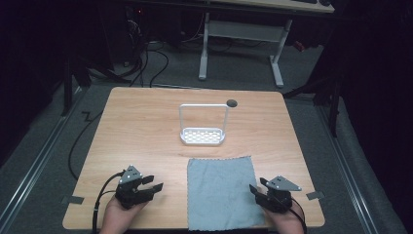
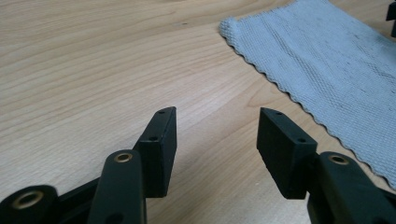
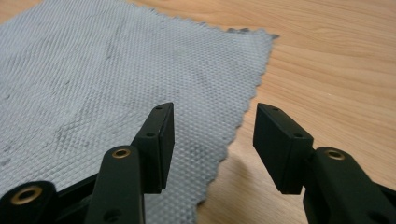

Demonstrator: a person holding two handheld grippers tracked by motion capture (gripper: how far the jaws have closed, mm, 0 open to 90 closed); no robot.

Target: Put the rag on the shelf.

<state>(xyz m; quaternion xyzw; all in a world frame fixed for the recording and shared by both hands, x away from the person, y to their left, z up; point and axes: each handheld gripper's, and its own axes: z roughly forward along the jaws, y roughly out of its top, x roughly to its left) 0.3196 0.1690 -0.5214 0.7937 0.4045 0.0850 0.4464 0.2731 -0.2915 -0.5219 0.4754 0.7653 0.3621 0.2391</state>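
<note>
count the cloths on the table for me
1. A single grey cloth lies flat at the table's near edge, between the left gripper and right gripper, in front of the white rack.

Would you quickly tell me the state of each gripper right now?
Left gripper: open, holding nothing.
Right gripper: open, holding nothing.

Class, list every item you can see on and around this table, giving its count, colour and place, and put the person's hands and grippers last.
Table: one, light wood, centre of the high view.
Cloth: one, grey, flat at the near edge between the grippers.
Rack: one, white, perforated base with upright frame, beyond the cloth.
Hole: one, dark, far table edge.
Desk frame: one, white, on the floor behind.
Left gripper: one, black, open, left of the cloth.
Right gripper: one, black, open, at the cloth's right edge.
</note>
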